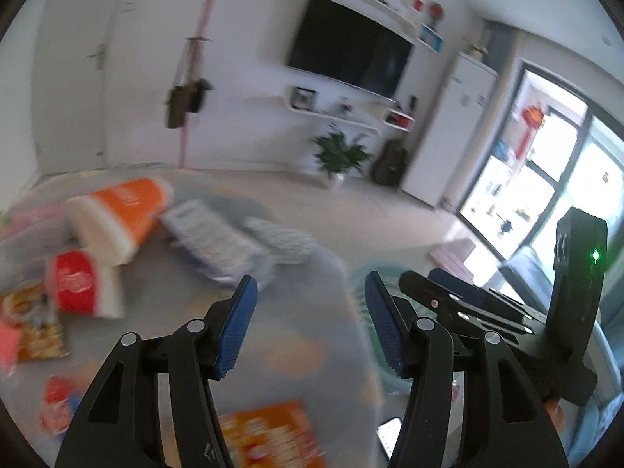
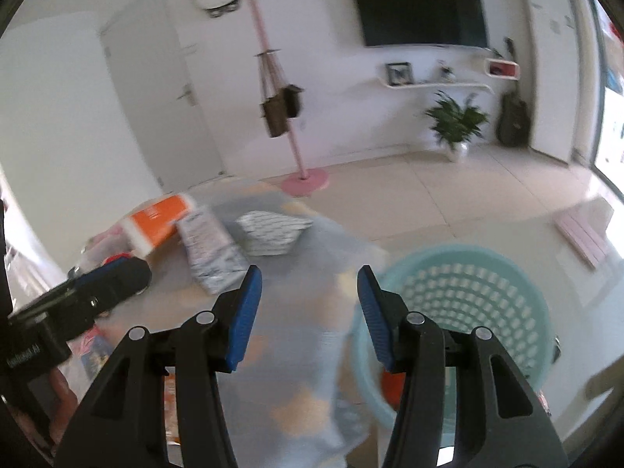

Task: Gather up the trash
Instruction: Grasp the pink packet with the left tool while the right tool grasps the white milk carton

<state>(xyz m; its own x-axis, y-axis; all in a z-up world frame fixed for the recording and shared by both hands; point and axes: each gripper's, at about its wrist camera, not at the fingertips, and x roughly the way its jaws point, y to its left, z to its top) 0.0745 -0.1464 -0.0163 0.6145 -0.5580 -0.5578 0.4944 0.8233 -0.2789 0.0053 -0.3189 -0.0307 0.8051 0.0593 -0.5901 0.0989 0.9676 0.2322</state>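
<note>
Trash lies on a grey table (image 1: 296, 335): an orange-and-white pack (image 1: 124, 214), a red-and-white cup (image 1: 78, 288), a blue-white wrapper (image 1: 218, 245), a striped pouch (image 1: 280, 241) and orange snack wrappers (image 1: 273, 436). My left gripper (image 1: 312, 323) is open and empty above the table. My right gripper (image 2: 308, 312) is open and empty, over the table edge beside a teal perforated basket (image 2: 468, 304). The right gripper also shows in the left wrist view (image 1: 468, 304), and the left gripper in the right wrist view (image 2: 97, 292). The orange pack (image 2: 160, 222), wrapper (image 2: 210, 257) and pouch (image 2: 273, 230) show there too.
A pink coat stand (image 2: 300, 171) with hanging bags stands beyond the table. A potted plant (image 2: 456, 124), a wall TV (image 2: 421, 4), shelves and a white door (image 2: 156, 89) line the far wall. Tiled floor lies between. A glass door (image 1: 546, 179) is at the right.
</note>
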